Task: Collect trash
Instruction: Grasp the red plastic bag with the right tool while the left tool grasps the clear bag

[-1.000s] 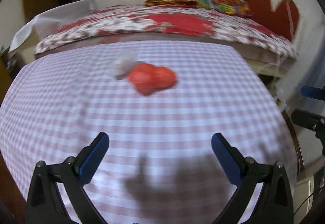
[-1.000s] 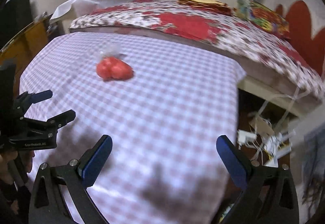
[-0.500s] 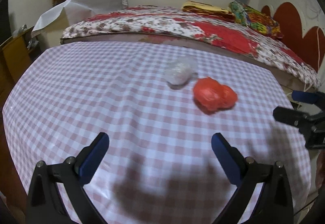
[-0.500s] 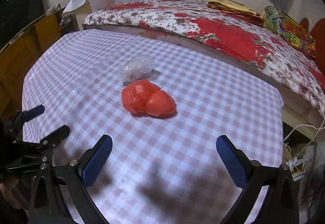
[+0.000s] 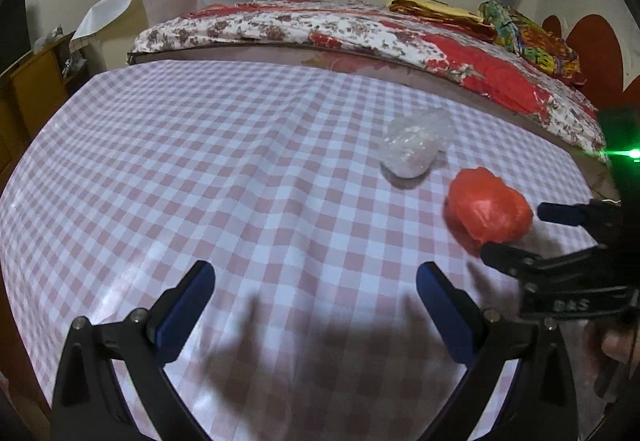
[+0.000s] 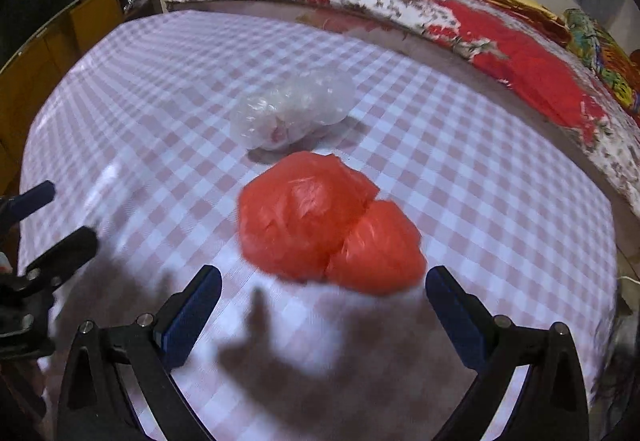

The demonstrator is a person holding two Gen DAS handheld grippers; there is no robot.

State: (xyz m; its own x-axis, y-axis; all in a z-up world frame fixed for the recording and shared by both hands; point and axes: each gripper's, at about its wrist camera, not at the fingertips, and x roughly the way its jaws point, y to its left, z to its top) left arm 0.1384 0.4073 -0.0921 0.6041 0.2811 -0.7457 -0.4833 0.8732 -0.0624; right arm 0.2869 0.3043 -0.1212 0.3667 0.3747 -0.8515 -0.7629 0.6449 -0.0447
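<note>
Lettering in white sits on the black body of the right gripper (image 5: 536, 233) where the left wrist view catches it, but it is too blurred to read; no other writing shows. Two pieces of trash lie on the pink-and-white checked tablecloth (image 6: 140, 89): one crumpled red plastic bag (image 6: 328, 233), pinched into two lobes, and one crumpled clear plastic bag (image 6: 292, 113). The clear bag lies just beyond the red bag, on the side toward the bed with the red floral cover (image 6: 420, 1), the two bags close together, contact unclear. The right gripper (image 6: 322, 305) hovers on the near side of the red bag; its jaws have just been closing a little yet stand wide, with the bag just ahead of the blue fingertips (image 6: 200, 293) and nothing pressed between them. The left gripper (image 5: 316, 297) stands wide apart and empty, well short of the red bag (image 5: 488, 213) and clear bag (image 5: 414, 149), over bare cloth.
</note>
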